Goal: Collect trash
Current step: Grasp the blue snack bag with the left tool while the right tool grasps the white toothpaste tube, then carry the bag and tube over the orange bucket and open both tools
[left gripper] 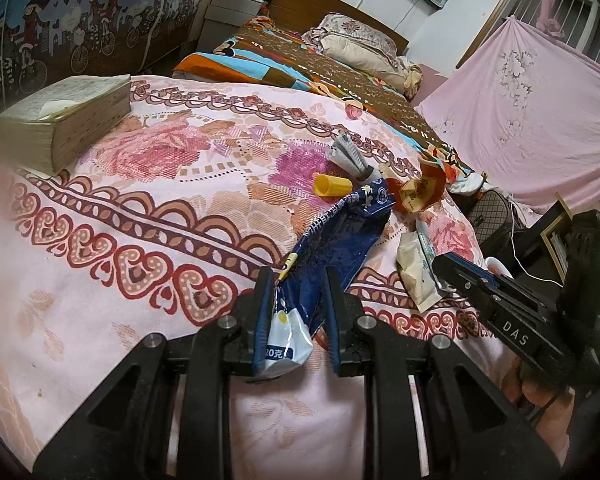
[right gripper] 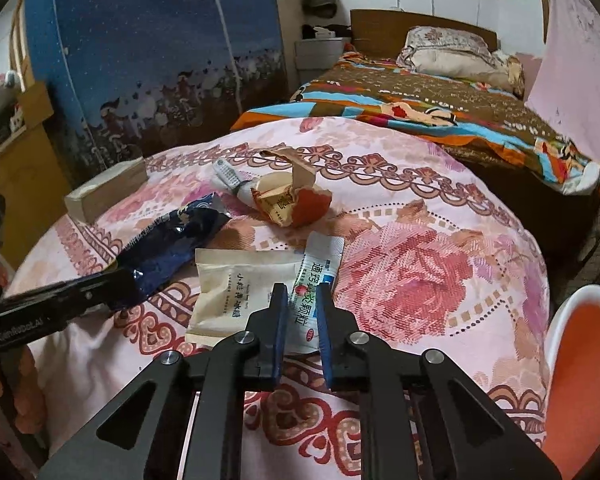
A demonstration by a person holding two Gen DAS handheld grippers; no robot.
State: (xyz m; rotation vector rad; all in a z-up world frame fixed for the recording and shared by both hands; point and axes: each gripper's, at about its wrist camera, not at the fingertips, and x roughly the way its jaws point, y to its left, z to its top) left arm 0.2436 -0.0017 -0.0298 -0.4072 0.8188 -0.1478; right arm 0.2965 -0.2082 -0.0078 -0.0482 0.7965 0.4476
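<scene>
Crinkled glossy blue wrapper in left tool, apparently pinched

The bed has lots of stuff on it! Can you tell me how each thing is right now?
Blue snack bag: crumpled, one end pinched in the left gripper.
White-and-blue sachet: flat, clamped by the right gripper.
Beige packet: lying flat, untouched.
Red-and-yellow wrapper: torn open, crumpled.
Yellow cap: on its side.
Grey tube: lying down.
Thick book: closed, flat.
Bin: open beside the bed.
</scene>
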